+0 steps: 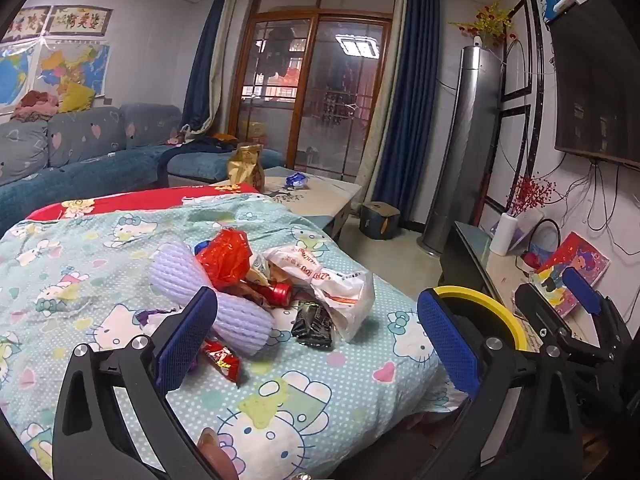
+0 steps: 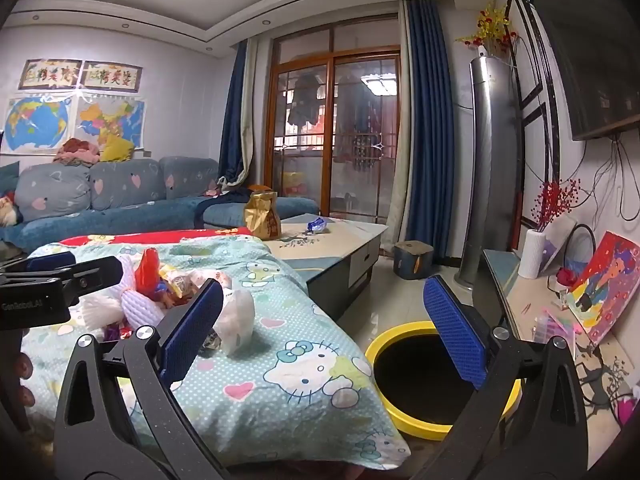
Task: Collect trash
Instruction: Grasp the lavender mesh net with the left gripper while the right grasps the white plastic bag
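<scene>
From the left wrist, the left hand-held gripper is hovering spread wide and empty over the trash pile on the quilt-covered worktop; collecting seems not yet begun, so the next move calls for closing on one wrapper.

From the right wrist, the right hand-held gripper is likewise gaping, holding nothing, above the yellow-rimmed bin on the floor.

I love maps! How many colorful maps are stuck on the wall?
2. The world map hangs above the sofa, and the second map hangs right beside it. None look hidden.
</scene>
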